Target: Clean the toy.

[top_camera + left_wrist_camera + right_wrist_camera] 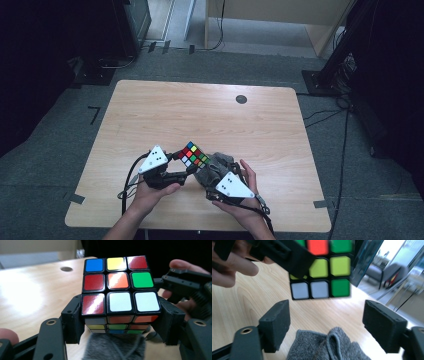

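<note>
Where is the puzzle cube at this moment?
In the high view the puzzle cube is near the table's front edge, clamped in the left gripper, with the grey cloth just right of it.

A lab or office room: the grippers work over a plain wooden table [150, 105] on grey carpet [60, 130] with tape marks, cables [342, 150] trailing right of them, dark equipment stands [345, 45] beyond, and a wooden cabinet [280, 15] far ahead.
</note>
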`<action>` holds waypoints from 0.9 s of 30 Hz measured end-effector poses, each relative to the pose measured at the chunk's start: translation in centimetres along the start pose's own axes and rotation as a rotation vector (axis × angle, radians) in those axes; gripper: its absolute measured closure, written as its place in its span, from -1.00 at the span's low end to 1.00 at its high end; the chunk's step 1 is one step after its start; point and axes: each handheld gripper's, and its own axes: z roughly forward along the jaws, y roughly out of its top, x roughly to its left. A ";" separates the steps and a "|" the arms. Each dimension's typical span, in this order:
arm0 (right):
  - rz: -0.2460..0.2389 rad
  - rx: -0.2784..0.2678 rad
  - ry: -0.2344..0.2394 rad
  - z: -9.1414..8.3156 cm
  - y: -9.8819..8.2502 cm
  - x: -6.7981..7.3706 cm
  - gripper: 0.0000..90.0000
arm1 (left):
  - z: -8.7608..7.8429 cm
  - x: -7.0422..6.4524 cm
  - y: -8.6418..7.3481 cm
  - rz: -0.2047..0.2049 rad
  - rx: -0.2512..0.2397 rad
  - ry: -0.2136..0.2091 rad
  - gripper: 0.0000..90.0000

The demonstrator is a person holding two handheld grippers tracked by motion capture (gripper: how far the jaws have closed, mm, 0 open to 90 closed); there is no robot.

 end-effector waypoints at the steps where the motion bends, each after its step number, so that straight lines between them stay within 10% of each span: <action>1: -0.019 -0.007 -0.005 0.1 0.0 0.3 -0.54 | 0.1 -0.2 0.0 0.000 0.009 -0.005 -0.24; 15: -0.162 -0.033 -0.115 0.3 0.0 1.9 -0.25 | 0.8 -1.0 0.1 -0.024 0.048 -0.046 -0.24; 27: -0.013 -0.067 -0.125 0.3 0.0 2.4 -0.22 | 0.7 -1.0 0.1 -0.026 0.018 -0.055 -0.26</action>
